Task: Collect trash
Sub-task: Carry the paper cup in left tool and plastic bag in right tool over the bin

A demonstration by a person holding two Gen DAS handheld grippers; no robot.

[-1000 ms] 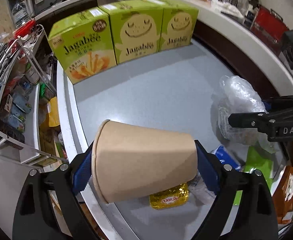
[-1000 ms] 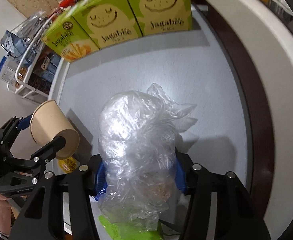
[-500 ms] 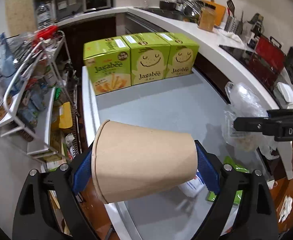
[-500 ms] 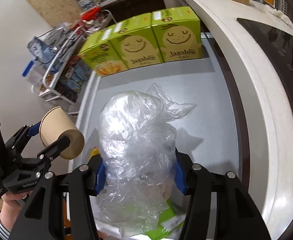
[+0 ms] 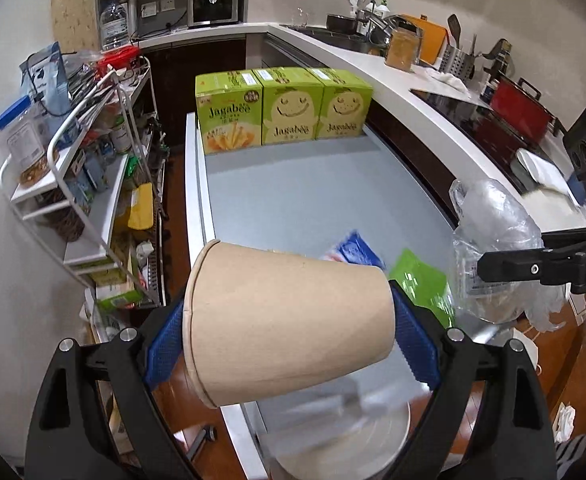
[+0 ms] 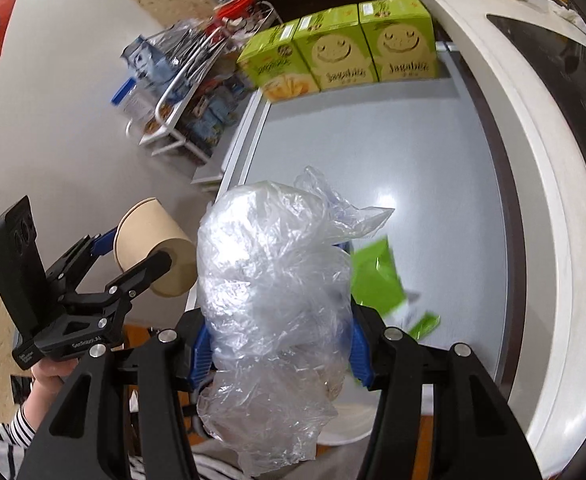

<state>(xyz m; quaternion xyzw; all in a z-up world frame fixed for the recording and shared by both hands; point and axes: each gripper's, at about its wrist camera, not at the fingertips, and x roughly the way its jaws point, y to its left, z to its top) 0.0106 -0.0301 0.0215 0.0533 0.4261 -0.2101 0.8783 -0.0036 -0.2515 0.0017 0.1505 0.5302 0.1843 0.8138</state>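
A brown paper cup [image 5: 293,312] lies sideways between the blue pads of my left gripper [image 5: 289,340], which is shut on it above the near end of the grey table [image 5: 313,200]. The right wrist view shows the same cup [image 6: 153,240] at the left, with a hand below holding that gripper. My right gripper [image 6: 281,352] is shut on a crumpled clear plastic bag [image 6: 273,272], which also appears at the right of the left wrist view [image 5: 493,232]. A green wrapper [image 5: 421,280] and a blue wrapper [image 5: 357,248] lie on the table beneath.
Three green Jagabee boxes [image 5: 285,116] stand at the table's far end. A wire rack [image 5: 85,184] full of goods is on the left, and a white counter [image 5: 413,92] with kitchenware runs along the right. A blurred white round thing [image 5: 373,440] sits below the table's near edge.
Both grippers have risen and drawn back from the table, each still holding its load. More of the kitchen shows, and the yellow packet under the cup is gone from view.
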